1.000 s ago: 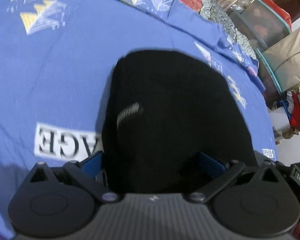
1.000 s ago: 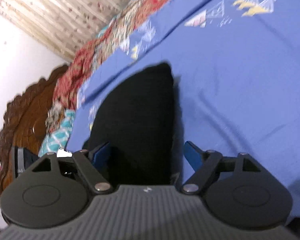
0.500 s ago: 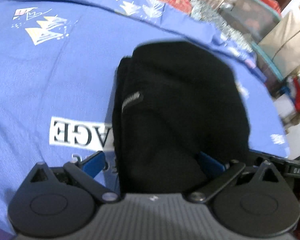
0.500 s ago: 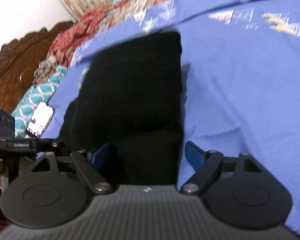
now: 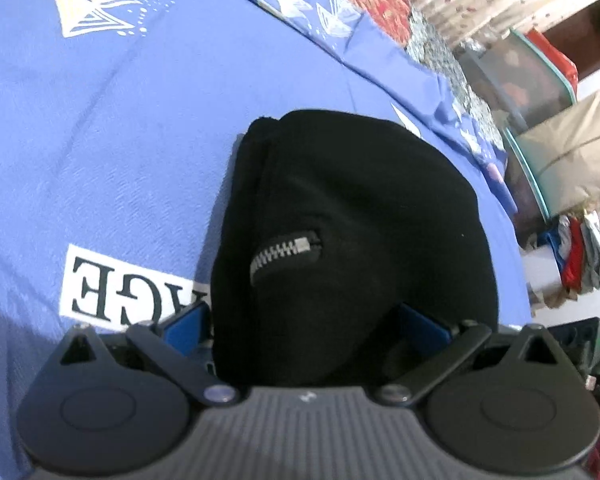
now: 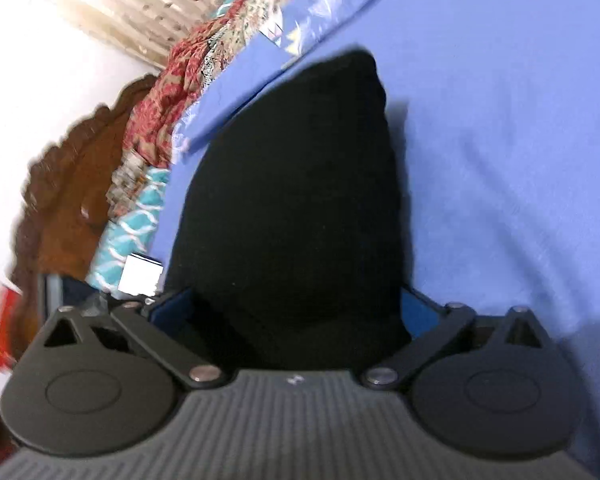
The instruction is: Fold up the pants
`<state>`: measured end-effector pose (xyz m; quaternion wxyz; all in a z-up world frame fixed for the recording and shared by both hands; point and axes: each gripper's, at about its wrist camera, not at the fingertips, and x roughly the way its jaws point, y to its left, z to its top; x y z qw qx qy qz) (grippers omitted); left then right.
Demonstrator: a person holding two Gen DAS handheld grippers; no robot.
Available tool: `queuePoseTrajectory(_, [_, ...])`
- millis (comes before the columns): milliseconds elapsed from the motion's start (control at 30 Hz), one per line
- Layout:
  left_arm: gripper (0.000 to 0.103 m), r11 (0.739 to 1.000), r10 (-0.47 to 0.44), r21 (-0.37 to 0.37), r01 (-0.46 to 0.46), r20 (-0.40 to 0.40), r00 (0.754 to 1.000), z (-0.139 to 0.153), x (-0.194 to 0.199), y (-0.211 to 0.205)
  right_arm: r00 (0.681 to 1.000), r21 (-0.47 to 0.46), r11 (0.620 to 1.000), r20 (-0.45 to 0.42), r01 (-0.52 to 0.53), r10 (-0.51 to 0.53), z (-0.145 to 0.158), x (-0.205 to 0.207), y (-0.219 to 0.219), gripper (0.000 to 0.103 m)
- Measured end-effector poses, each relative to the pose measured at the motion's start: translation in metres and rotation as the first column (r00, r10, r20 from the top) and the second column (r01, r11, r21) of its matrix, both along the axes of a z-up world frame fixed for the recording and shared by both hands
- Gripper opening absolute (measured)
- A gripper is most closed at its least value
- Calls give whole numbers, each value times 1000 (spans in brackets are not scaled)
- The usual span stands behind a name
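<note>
The left gripper (image 5: 304,330) has its blue fingers (image 5: 186,326) wide apart around the black pants (image 5: 352,220), which lie bunched on the blue bedsheet (image 5: 112,152). The right gripper (image 6: 296,314) is spread wide too. Both should pinch one edge together and lift evenly.

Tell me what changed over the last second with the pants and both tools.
Mostly camera motion: the right tool swung, its view tilting toward the headboard. Nothing was gripped or released. The folded black pants stay bundled on the blue bedsheet, sitting between the spread fingers of the left tool and right tool.
</note>
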<state>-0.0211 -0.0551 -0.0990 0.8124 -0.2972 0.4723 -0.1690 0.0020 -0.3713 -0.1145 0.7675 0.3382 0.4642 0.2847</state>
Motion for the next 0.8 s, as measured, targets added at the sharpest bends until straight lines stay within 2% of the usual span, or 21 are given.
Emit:
queuePoseTrajectory(33, [91, 1000, 7, 2, -7, 16, 1000, 1, -3, -2, 1000, 26, 999, -9, -21, 21, 0, 0, 4, 94])
queuePoseTrajectory(67, [85, 1000, 8, 0, -8, 25, 1000, 2, -6, -5, 999, 46, 998, -5, -53, 53, 3, -1, 7, 85])
queuePoseTrajectory(100, [75, 1000, 11, -5, -11, 29, 1000, 4, -7, -7, 997, 68, 995, -5, -79, 80, 6, -1, 10, 74])
queuePoseTrajectory(133, [62, 1000, 12, -18, -11, 31, 999, 6, -7, -8, 996, 66, 993, 2, -94, 95, 12, -1, 14, 68])
queuePoseTrajectory(167, [58, 999, 11, -38, -10, 27, 1000, 10, -5, -7, 992, 39, 992, 34, -119, 118, 21, -1, 19, 62])
queuePoseTrajectory(233, [56, 995, 8, -95, -5, 41, 999, 23, 3, -6, 985, 44, 988, 90, -151, 146, 39, 2, 21, 45])
queuePoseTrajectory(267, [56, 993, 5, -115, 4, 76, 997, 34, 8, -6, 980, 54, 986, 132, -159, 151, 51, 5, 21, 42])
queuePoseTrajectory(333, [56, 995, -10, -94, 24, 145, 989, 56, 25, -8, 963, 17, 987, 224, -160, 152, 76, 16, 21, 41])
queuePoseTrajectory(467, [56, 999, -52, 17, 50, 244, 968, 90, 86, -21, 913, -99, 987, 378, -127, 155, 111, 61, 22, 41])
queuePoseTrajectory(600, [56, 993, -68, 110, 34, 322, 944, 108, 155, -37, 856, -184, 981, 496, -63, 148, 126, 117, 21, 41])
queuePoseTrajectory(700, [56, 988, -58, 155, 2, 356, 933, 108, 205, -56, 823, -211, 977, 553, -14, 131, 115, 153, 8, 41])
queuePoseTrajectory(800, [56, 980, -58, 198, -12, 346, 937, 88, 240, -72, 813, -244, 969, 572, 42, 109, 94, 188, 0, 41])
